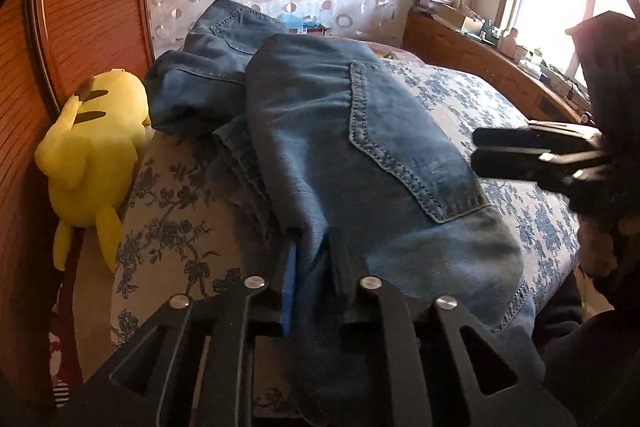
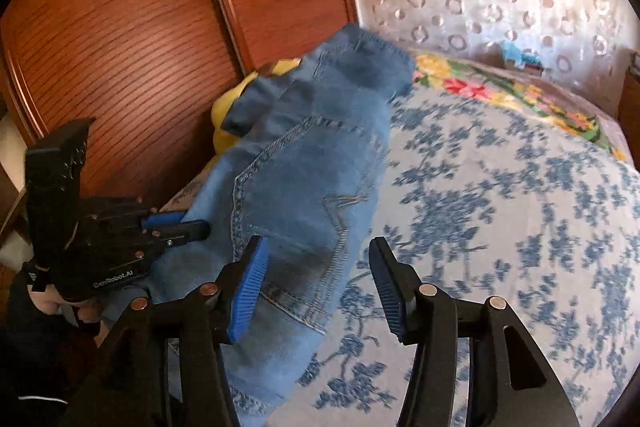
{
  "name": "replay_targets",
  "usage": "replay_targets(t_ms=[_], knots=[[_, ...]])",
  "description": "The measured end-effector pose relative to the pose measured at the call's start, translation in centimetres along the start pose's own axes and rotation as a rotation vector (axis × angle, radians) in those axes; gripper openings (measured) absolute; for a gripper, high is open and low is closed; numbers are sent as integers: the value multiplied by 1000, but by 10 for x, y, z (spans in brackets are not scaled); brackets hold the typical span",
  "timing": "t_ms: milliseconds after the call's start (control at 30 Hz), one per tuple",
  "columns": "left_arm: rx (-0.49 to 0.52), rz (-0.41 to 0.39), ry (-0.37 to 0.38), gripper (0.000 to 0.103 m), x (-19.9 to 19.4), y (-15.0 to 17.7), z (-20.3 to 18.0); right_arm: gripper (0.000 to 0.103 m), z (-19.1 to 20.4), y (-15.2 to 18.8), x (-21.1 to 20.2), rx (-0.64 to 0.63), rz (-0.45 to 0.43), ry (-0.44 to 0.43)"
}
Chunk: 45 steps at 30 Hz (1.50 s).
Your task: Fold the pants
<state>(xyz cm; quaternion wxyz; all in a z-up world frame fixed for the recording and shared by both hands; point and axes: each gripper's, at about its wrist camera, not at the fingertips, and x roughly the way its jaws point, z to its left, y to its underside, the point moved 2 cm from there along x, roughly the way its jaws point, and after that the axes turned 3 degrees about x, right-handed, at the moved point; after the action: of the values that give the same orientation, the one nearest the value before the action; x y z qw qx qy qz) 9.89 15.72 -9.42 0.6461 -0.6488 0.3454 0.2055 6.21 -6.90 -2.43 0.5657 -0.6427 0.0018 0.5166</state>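
We are mid-fold: the blue denim pants lie already doubled on the bed's blue-flowered white bedspread, near its edge beside the yellow plush toy. Our left tool is clenched on a fold of denim; our right tool hangs released above the near end. The long axis runs away from us toward the headboard, so the next fold likely needs the right tool to grip too.

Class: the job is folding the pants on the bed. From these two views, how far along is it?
Done: the jeans already lie doubled on the floral bedspread, back pocket up. In hand: the left gripper is shut on their near edge, while the right gripper is open, holding nothing. Left: releasing, and perhaps one more fold.
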Motion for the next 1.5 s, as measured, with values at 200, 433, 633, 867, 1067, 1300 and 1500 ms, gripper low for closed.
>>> replay_targets(t_ms=[200,433,633,867,1067,1300,1500], knots=[[-50,-5,13,52,4,-4,18,64,-5,-6,21,25,21,3],[-72,26,101,52,31,-17,32,75,-16,-13,45,45,35,-30],[-112,44,134,67,48,-22,45,75,-19,-23,73,39,58,-72],[-153,29,186,64,57,-22,52,75,-31,-23,97,83,70,-144],[-141,22,230,25,54,-25,46,43,-26,-27,95,27,70,-157],[-147,-7,305,17,24,-38,29,22,-13,-43,66,-37,4,-206],[-133,-108,267,17,-24,-63,30,21,8,-78,34,-110,-58,-262]])
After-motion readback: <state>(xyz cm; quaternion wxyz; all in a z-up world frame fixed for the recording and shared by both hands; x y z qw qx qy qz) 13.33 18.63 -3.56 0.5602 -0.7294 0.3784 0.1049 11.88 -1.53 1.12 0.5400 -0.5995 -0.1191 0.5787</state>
